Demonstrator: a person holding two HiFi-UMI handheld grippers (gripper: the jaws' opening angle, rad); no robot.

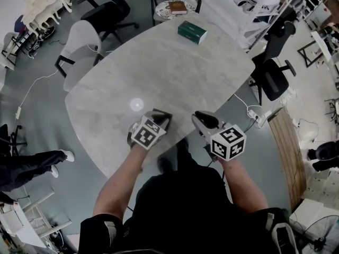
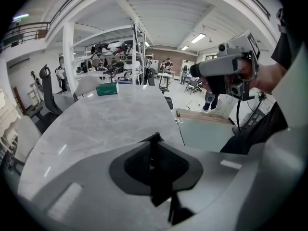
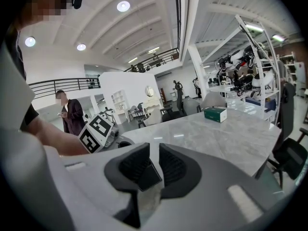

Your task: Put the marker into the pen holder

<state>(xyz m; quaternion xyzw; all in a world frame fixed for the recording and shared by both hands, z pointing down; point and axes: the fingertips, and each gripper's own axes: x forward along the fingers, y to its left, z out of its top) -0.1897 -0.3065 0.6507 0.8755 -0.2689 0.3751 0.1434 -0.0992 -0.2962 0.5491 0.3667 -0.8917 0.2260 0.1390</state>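
The left gripper (image 2: pixel 154 143) has its fingers (image 2: pixel 137 165) pressed together on nothing, the dark pads meeting in a thin seam. The right gripper (image 3: pixel 154 153) holds its fingers (image 3: pixel 175 165) a narrow gap apart, also empty. Both hang side by side just over the near edge of the desk (image 1: pixel 175 73), close to the person's body. This looks like a rest pose with the task not yet begun, rather than a reach. Neither the marker nor the pen holder shows in any view, so where they lie cannot be told. The only thing seen on the desk is a green box (image 1: pixel 192 32) at its far end, well apart from both grippers; its print is too small to read. The cubes (image 1: pixel 148 133) bear black-and-white square patterns, no words.
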